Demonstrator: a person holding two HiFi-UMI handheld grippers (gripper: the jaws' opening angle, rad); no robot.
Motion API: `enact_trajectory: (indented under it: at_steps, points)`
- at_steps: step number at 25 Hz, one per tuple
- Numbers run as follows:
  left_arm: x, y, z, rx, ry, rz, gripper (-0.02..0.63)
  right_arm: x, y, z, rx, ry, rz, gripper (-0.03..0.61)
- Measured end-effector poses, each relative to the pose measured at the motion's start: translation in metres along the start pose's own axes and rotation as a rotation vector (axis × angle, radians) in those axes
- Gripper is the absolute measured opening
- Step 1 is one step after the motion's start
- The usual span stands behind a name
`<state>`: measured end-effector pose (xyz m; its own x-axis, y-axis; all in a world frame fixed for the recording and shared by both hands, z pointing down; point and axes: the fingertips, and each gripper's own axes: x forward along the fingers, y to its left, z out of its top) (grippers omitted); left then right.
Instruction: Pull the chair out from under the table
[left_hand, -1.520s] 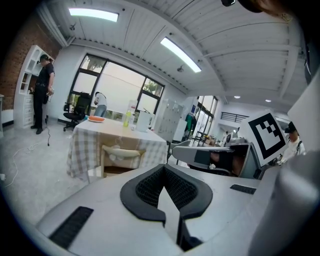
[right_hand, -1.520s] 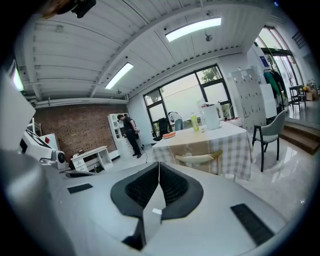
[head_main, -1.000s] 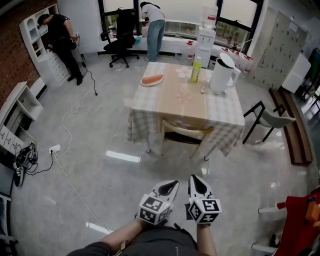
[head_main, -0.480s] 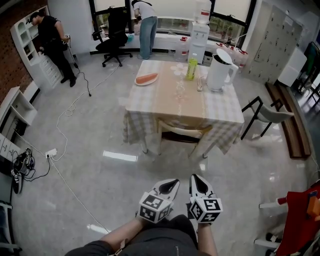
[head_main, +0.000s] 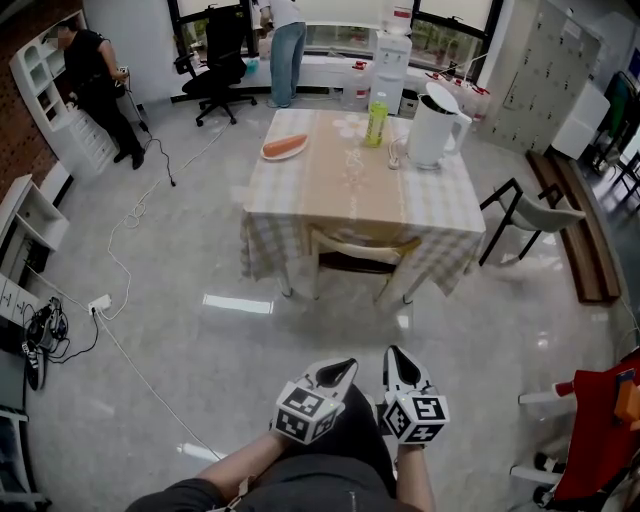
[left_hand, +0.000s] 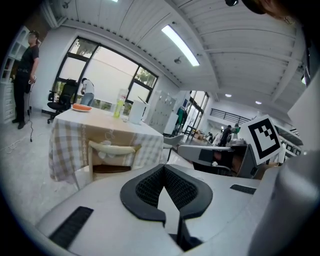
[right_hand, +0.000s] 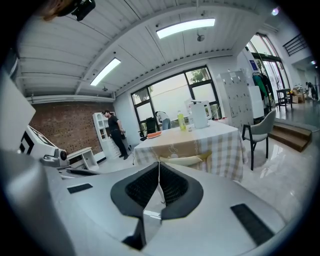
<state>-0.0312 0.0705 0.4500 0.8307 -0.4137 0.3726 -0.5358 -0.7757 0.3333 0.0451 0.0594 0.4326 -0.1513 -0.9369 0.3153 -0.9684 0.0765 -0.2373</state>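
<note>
The pale grey floor (head_main: 200, 340) is smooth and very shiny, with lights glinting on it. A soft checked cloth (head_main: 440, 215) hangs in folds. The cream chair (head_main: 362, 243) has a smooth back. The tall white jug (head_main: 432, 130) looks like glossy plastic. The red-brown brick wall (right_hand: 60, 132) looks rough.

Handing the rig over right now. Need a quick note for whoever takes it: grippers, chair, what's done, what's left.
Left gripper: shut, empty.
Right gripper: shut, empty, close beside the left.
Chair: tucked under the near side of the table, backrest toward the grippers, well ahead of both and untouched.
Done: nothing on the chair yet.
Left: move in, open the jaws, probably take the backrest's top rail, then pull the chair straight out.
</note>
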Motion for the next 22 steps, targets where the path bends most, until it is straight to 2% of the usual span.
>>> enact_trajectory:
  at_steps: [13, 22]
  points:
    - [0.013, 0.02, 0.023, 0.0, -0.026, -0.013, 0.009, 0.034, 0.01, 0.018, -0.031, 0.009, 0.064, 0.011]
    - [0.025, 0.05, 0.046, -0.008, -0.067, 0.051, 0.009, 0.066, 0.017, 0.038, -0.054, 0.004, 0.123, 0.011]
